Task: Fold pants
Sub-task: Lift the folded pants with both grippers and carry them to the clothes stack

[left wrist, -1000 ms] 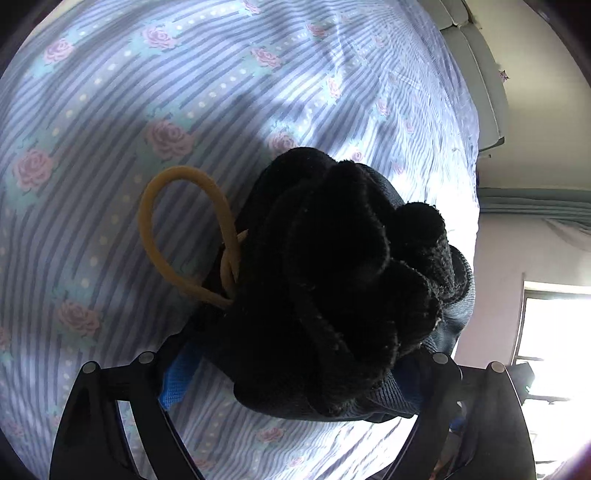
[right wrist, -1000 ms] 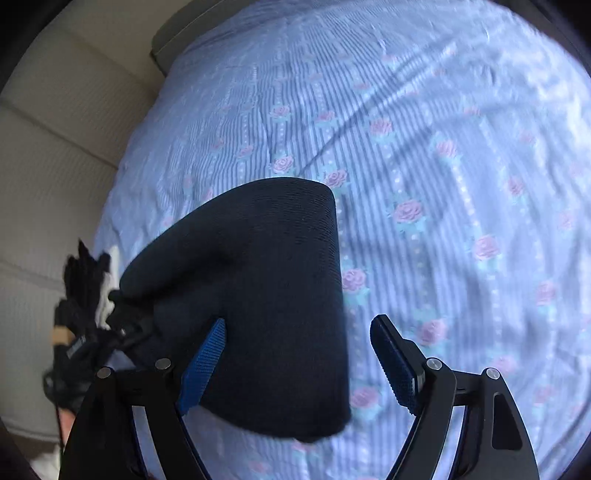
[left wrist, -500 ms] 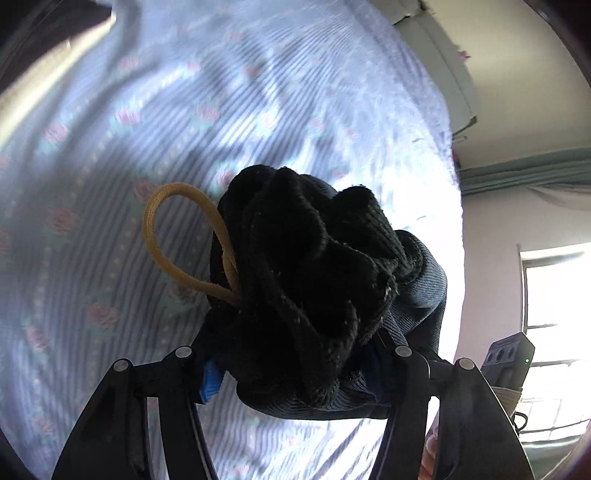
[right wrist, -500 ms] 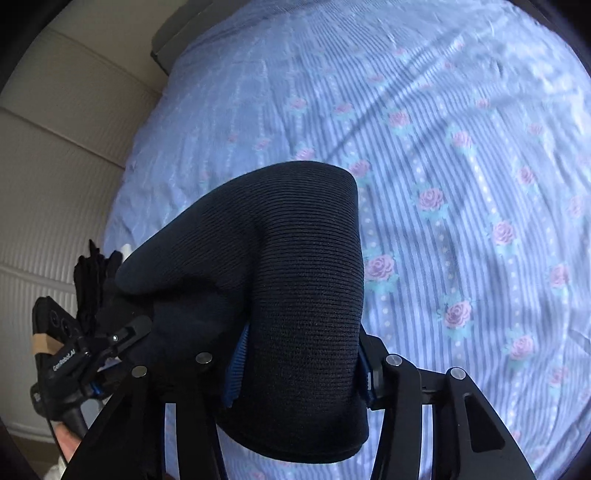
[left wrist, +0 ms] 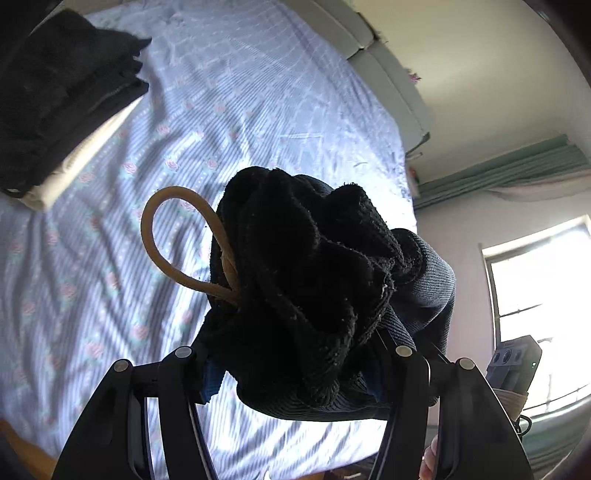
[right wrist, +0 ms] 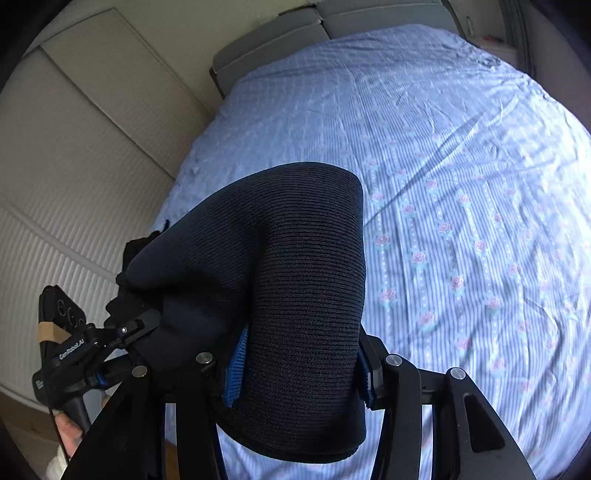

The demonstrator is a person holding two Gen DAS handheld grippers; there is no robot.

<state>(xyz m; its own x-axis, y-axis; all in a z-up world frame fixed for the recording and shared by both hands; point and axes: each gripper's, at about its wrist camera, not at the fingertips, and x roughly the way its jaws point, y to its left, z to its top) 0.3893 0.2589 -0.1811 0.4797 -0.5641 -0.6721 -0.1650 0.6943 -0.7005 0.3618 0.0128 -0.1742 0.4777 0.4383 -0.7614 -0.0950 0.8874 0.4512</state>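
The dark navy ribbed pants [right wrist: 295, 280] hang between both grippers above the bed. My left gripper [left wrist: 291, 373] is shut on the bunched waistband end [left wrist: 306, 280], whose fuzzy black lining faces the camera, with a tan drawstring loop [left wrist: 173, 243] sticking out to the left. My right gripper [right wrist: 299, 376] is shut on a smooth fold of the pants. The left gripper also shows in the right wrist view [right wrist: 122, 339] at lower left, holding the cloth.
The bed sheet [right wrist: 461, 184] is blue striped with pink roses. A stack of folded dark clothes [left wrist: 55, 92] on a cream item lies at the far left of the bed. A grey headboard [right wrist: 295, 33] and a window [left wrist: 546, 295] are visible.
The right gripper closed on the pants fold. Both grippers lifted the pants higher off the bed, and the left view swung to reveal the folded clothes stack.
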